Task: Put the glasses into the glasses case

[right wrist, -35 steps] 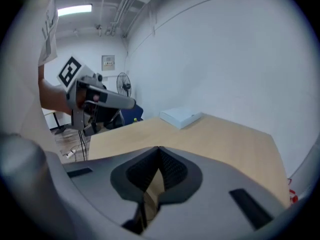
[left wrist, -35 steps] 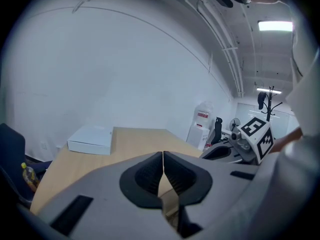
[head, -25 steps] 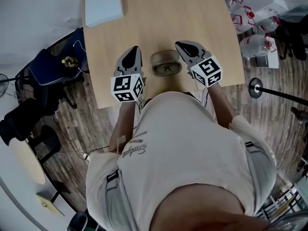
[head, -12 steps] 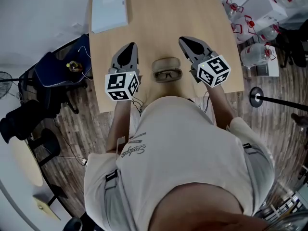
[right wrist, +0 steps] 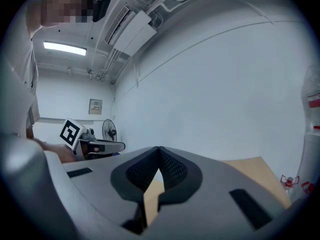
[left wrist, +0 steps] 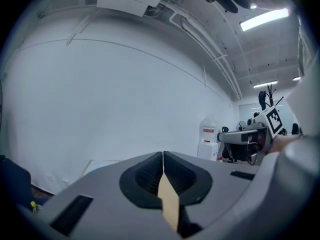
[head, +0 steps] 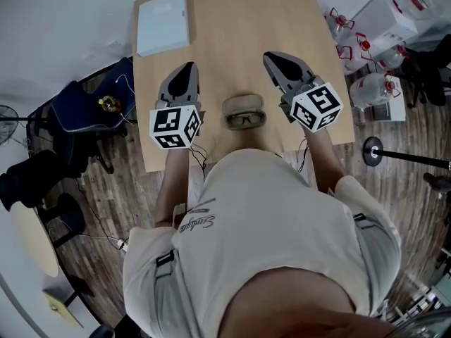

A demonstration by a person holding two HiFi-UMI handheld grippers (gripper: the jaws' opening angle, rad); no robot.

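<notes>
**Both grippers poised beside the work, glasses not yet grasped.**
We see the left gripper (head: 186, 74) at 9 o'clock and the right gripper (head: 278, 60) at 3 o'clock of the glasses case (head: 243, 104). Each has its jaws closed tip to tip on nothing. The glasses (head: 245, 120) lie at the case's 6 o'clock edge on the table (head: 232, 34); whether they rest inside the case or just against it we cannot tell. We judge the pick-up step to be pending: one gripper must open, descend and close gently on the frame while the other steadies the case.
</notes>
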